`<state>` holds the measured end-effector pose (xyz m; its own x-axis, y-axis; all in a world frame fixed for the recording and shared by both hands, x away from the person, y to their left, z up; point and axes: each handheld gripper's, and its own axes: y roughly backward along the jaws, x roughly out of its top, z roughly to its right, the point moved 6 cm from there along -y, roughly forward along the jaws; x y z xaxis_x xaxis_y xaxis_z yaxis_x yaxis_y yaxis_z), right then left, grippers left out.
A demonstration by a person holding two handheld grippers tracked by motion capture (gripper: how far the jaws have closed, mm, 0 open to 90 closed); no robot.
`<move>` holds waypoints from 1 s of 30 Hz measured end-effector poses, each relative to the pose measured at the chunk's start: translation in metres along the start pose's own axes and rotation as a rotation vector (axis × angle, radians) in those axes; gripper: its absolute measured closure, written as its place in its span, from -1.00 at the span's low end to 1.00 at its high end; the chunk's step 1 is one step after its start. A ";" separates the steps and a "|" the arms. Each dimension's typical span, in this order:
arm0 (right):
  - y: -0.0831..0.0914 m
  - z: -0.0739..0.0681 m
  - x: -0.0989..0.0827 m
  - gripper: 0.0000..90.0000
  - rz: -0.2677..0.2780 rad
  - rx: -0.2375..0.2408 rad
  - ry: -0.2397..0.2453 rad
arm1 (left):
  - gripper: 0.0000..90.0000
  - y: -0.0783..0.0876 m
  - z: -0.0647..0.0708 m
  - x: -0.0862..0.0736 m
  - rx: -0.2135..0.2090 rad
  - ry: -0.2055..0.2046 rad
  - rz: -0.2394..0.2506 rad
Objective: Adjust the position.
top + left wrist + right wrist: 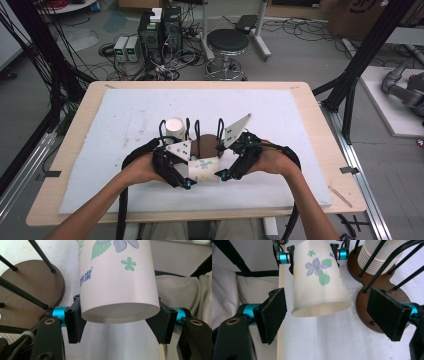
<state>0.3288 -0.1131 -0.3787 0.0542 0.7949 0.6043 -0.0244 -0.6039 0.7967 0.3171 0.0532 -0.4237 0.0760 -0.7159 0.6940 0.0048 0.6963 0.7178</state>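
The left gripper (120, 322) pinched the flowered paper cup (117, 280) lying level—the right gripper (327, 315) stood spread, pads clear of its base end.

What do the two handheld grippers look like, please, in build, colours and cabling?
Both the left gripper and the right gripper are black, with flat black jaw pads on bright blue metal collars and brass-coloured pivots. Each carries a grey three-cornered plate with dark dots and trails a thick black cable.

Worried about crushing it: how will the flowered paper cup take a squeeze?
The cup, thin paper and hollow, probably dents easily. It looks light; the left gripper alone holds it. Its round wall would likely roll if laid down.
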 end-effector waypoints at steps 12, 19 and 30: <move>0.010 -0.001 -0.020 -0.61 0.233 -0.008 -0.056 | -0.18 0.011 0.001 -0.008 0.012 0.057 0.267; 0.008 -0.004 -0.027 -0.61 0.347 -0.011 -0.085 | -0.18 0.022 0.001 -0.011 0.021 0.101 0.495; -0.004 -0.005 -0.031 -0.61 0.441 0.010 -0.106 | -0.18 0.023 0.003 -0.014 0.043 0.090 0.557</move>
<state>0.3222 -0.1355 -0.4006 0.1428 0.4517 0.8807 -0.0580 -0.8845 0.4630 0.3133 0.0793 -0.4168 0.1405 -0.2324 0.9624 -0.1005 0.9637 0.2474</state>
